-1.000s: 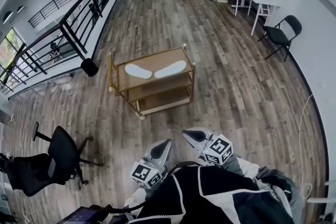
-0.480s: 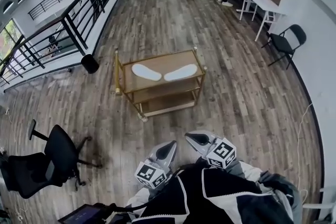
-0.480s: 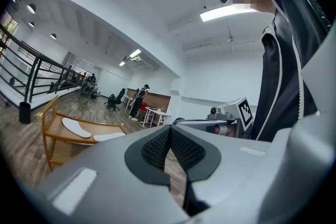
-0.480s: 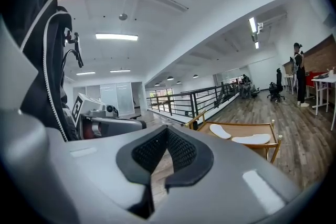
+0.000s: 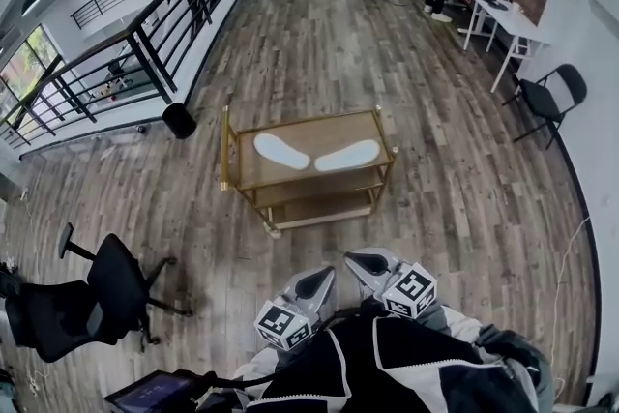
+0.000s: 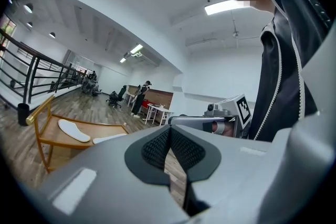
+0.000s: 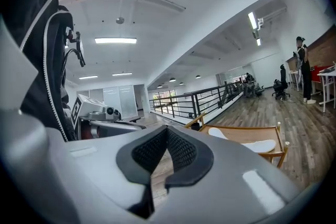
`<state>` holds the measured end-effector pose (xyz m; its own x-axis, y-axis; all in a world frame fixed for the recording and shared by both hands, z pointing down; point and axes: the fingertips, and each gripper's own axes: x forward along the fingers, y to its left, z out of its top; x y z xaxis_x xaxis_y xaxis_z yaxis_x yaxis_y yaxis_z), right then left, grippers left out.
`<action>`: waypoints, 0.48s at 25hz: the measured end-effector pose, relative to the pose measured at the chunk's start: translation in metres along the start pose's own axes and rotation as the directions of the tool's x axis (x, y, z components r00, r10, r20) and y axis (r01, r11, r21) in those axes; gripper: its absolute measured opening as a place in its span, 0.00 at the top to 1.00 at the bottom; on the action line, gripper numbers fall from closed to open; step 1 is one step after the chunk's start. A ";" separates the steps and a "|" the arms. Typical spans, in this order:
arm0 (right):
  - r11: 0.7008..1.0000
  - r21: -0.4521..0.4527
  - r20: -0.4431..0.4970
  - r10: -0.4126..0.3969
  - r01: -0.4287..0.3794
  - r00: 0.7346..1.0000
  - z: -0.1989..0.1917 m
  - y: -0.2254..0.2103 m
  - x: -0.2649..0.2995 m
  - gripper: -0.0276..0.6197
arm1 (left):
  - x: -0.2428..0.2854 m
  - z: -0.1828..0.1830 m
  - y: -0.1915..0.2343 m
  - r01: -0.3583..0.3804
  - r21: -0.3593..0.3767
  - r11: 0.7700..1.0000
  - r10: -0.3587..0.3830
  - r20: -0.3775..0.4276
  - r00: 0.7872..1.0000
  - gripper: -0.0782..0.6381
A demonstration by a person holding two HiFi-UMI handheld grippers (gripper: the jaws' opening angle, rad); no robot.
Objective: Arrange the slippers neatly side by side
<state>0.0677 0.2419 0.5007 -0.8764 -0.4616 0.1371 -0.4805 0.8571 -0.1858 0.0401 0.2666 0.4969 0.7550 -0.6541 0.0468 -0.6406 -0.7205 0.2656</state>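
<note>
Wooden cart point(image 5: 311, 132) bears slippers point(image 5: 280, 150) point(image 5: 348, 155), well ahead of grippers point(image 5: 318, 279) point(image 5: 363, 262).

Slippers point(image 5: 282, 151) too small for detail

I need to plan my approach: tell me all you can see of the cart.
The cart is a three-shelf trolley with a gold-looking metal frame, a raised rail at its left end and brown, wood-like shelves. It stands upright on the plank floor. Two white slippers lie on its top shelf, angled in a V.
</note>
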 end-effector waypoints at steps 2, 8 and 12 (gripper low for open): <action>1.000 -0.010 0.007 0.027 -0.027 1.000 0.010 -0.019 0.010 0.95 | 0.017 0.007 0.013 -0.013 0.008 1.000 0.013 -0.001 1.000 0.86; 0.996 -0.038 0.019 0.076 -0.075 0.997 0.038 -0.082 0.027 0.95 | 0.071 0.035 0.051 -0.082 0.017 0.997 0.081 0.029 0.996 0.86; 0.995 -0.028 0.011 0.098 -0.097 0.995 0.043 -0.116 0.028 0.95 | 0.104 0.040 0.068 -0.099 0.017 0.995 0.098 0.024 0.995 0.86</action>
<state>0.0978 0.1202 0.4841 -0.9194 -0.3783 0.1077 -0.3919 0.9040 -0.1707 0.0692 0.1404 0.4813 0.6849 -0.7270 0.0496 -0.7143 -0.6563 0.2432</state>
